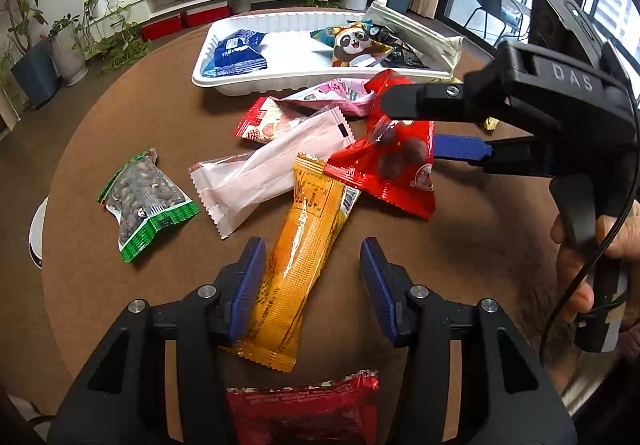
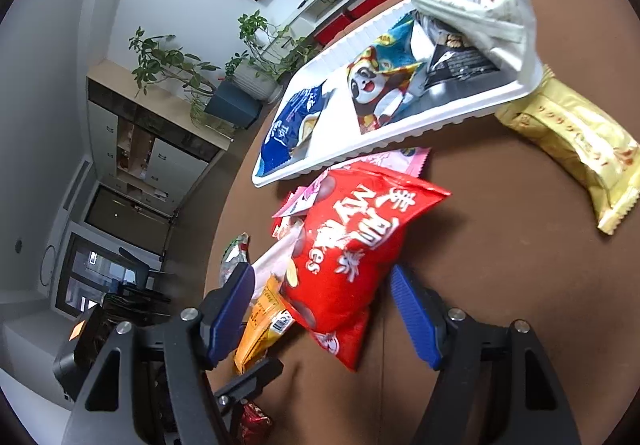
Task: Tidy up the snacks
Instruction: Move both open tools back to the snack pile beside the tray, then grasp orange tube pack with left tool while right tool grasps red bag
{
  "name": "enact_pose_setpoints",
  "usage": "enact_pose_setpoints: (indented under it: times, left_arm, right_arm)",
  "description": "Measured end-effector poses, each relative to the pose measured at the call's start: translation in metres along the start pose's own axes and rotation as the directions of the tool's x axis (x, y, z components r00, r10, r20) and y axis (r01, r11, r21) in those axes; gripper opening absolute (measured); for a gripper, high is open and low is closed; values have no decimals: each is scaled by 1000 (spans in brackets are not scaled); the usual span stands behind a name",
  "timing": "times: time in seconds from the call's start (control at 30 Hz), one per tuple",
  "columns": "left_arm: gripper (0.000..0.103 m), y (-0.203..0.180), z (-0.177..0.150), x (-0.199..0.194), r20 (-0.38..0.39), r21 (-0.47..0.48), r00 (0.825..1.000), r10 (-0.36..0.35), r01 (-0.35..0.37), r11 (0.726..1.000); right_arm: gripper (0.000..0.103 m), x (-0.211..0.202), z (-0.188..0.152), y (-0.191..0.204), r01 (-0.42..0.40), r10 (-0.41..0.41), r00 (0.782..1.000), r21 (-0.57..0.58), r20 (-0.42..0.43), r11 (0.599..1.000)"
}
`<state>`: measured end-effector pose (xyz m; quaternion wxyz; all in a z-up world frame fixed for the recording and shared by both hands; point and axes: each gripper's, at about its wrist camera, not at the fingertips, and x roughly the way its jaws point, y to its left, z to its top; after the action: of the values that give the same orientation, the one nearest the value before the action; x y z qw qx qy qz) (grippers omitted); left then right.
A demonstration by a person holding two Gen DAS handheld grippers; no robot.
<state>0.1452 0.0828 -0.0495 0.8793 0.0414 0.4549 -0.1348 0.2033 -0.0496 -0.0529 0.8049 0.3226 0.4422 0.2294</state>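
A white tray [image 1: 224,79] at the table's far side holds a blue packet [image 1: 236,53], a panda packet [image 1: 356,45] and a grey-white pouch [image 1: 416,33]. Loose snacks lie in front of it. My left gripper [image 1: 312,285] is open, its jaws on either side of a long orange packet [image 1: 300,265]. My right gripper [image 1: 420,125] is open around a red chocolate bag [image 1: 392,161], one finger above it, one beside it. In the right wrist view the gripper [image 2: 324,309] stands open around the red bag [image 2: 344,245], which rests on the pile.
On the brown round table [image 1: 460,265] lie a green nut packet [image 1: 144,201], a pale pink packet [image 1: 272,169], a red-and-white packet [image 1: 268,121], a pink packet [image 1: 340,95] and a dark red packet [image 1: 304,405]. A yellow packet [image 2: 576,137] lies right of the tray.
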Motion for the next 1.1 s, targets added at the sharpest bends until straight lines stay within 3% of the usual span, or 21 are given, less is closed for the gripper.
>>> enact_pose_setpoints:
  times: [0.1, 0.23, 0.33, 0.47, 0.63, 0.83, 1.1]
  left_arm:
    - [47, 0, -1, 5, -3, 16, 1000, 10, -10, 1000]
    - [46, 2, -2, 12, -10, 19, 1000, -5, 5, 1000]
    - [31, -2, -3, 15, 10, 52, 1000, 0, -1, 999]
    - [18, 5, 0, 17, 10, 17, 999, -38, 37, 999]
    - [15, 13, 0, 16, 9, -57, 994, -113, 113, 992]
    - [15, 14, 2, 7, 36, -95, 987, -155, 158, 983]
    - [15, 11, 5, -7, 69, -135, 978, -196, 204, 970]
  right_arm:
    - [73, 8, -1, 0, 16, -16, 1000, 3, -9, 1000]
    - [58, 11, -1, -3, 27, -27, 1000, 1, 4, 1000]
    - [48, 10, -1, -13, 2, -2, 1000, 23, 6, 1000]
    - [38, 6, 0, -23, -49, 48, 999, 50, 7, 998]
    - [34, -1, 1, -37, -117, 116, 993, 101, 20, 988]
    - [34, -17, -5, -49, -188, 184, 982, 151, 43, 970]
    - [34, -39, -9, -49, -215, 205, 976, 148, 76, 965]
